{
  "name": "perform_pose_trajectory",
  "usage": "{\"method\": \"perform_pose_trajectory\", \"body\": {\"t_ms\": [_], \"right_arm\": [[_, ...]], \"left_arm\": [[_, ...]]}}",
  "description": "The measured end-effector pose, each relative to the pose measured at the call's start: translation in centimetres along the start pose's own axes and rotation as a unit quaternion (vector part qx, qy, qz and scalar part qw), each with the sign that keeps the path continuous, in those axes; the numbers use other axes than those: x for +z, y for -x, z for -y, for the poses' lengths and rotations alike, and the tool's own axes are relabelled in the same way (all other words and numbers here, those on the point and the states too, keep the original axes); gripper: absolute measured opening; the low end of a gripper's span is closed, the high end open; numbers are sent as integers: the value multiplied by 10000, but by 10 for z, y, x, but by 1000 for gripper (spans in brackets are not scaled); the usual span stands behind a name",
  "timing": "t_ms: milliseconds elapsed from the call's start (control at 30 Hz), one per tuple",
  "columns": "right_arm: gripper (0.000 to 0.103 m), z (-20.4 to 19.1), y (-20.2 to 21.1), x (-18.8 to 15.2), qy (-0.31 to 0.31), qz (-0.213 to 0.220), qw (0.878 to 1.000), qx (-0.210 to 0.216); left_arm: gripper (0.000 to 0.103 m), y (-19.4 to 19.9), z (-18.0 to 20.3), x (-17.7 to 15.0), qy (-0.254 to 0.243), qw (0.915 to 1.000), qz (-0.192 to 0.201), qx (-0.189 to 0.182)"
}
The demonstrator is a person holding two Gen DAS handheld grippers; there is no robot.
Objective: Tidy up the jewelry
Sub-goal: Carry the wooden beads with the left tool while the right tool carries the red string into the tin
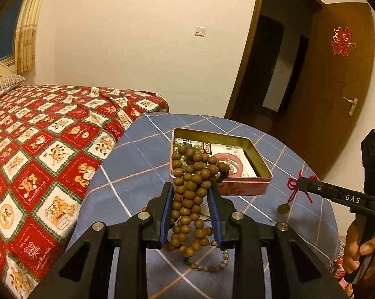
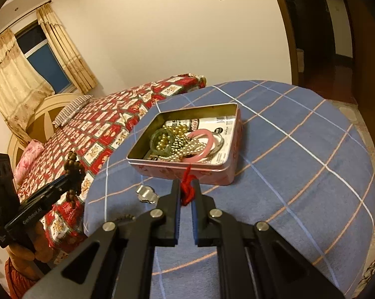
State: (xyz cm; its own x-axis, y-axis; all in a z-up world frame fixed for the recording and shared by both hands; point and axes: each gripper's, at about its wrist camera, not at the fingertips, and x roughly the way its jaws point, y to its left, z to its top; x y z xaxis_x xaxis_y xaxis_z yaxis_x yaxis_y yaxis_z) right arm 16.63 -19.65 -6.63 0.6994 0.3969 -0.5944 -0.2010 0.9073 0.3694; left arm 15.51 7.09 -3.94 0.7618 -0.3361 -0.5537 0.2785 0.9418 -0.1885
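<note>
My left gripper [image 1: 190, 186] is shut on a bunched strand of brown wooden beads [image 1: 191, 191], held above the blue checked table just in front of the pink tin box [image 1: 239, 186]. The strand's tail hangs below the fingers. My right gripper [image 2: 186, 185] is shut on a red knotted cord [image 2: 187, 191]; in the left wrist view the cord [image 1: 293, 184] dangles a coin-like pendant [image 1: 283, 208] over the table. The tin [image 2: 207, 172] holds gold beads [image 2: 172, 139], a pink bangle [image 2: 200, 144] and a green glass ring [image 2: 160, 140].
A small silver metal piece [image 2: 145, 193] lies on the blue checked tablecloth [image 2: 299, 162] left of my right gripper. A bed with a red patterned cover [image 1: 38, 149] borders the table's left side. An open wooden door [image 1: 337, 87] stands behind.
</note>
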Motion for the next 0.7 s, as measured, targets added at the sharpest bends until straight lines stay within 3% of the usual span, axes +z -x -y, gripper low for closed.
{"method": "perform_pose_trajectory", "body": {"t_ms": [200, 367, 700], "right_arm": [[11, -7, 4, 4, 50, 61, 9999, 126], [11, -8, 4, 12, 31, 103, 9998, 144], [11, -1, -3, 57, -165, 212, 9979, 587]], "left_arm": [[28, -11, 8, -4, -26, 9999, -87, 58], [28, -17, 16, -1, -92, 9998, -104, -106], [28, -40, 35, 28, -231, 9993, 20, -306]]}}
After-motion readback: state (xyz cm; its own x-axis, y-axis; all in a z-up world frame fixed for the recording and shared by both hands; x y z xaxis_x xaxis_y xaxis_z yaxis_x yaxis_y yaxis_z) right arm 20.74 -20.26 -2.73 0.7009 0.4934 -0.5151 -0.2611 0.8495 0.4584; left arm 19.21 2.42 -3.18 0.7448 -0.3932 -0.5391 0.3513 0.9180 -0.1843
